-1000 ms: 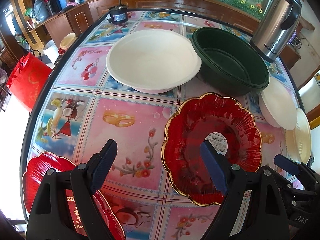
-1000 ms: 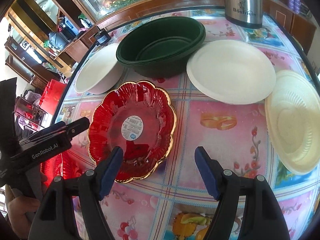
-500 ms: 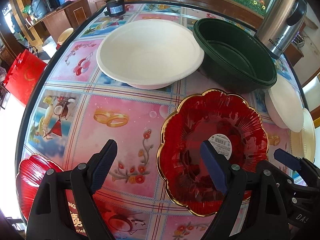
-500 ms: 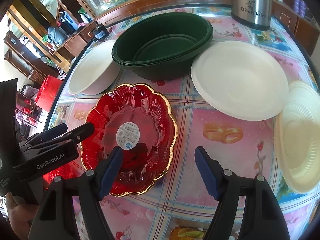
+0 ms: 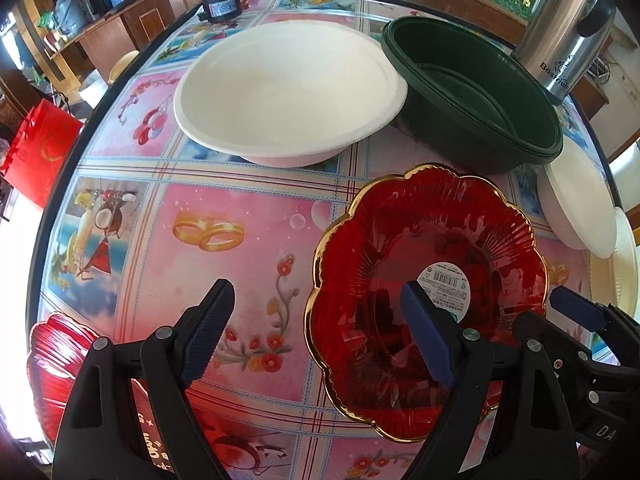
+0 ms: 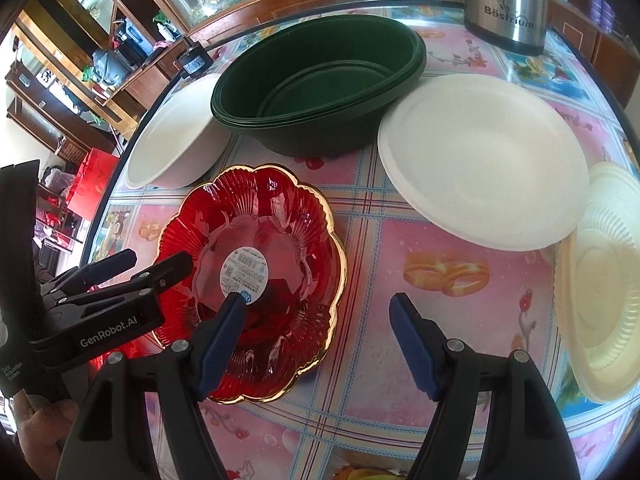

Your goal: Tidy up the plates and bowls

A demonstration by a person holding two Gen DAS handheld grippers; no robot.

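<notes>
A lived-in home dining room. Wooden cabinets (image 5: 132,32) (cluttered) ring the patterned counter (image 5: 248,216); a steel thermos (image 6: 508,4) stands there.

Down at your left gripper's (image 5: 316,336) near-left corner, a second red dish (image 5: 56,364) is hidden by the gripper's black body and cut off by the frame. Far right of your right gripper (image 6: 320,338), the cream plate (image 6: 600,280) runs past the edge. The sticker (image 6: 245,267) print on the red plate (image 6: 256,280) is too small for you to read.

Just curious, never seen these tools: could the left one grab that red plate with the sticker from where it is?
Probably yes: the left gripper is open over the near rim of the red plate, with nothing in between.
</notes>
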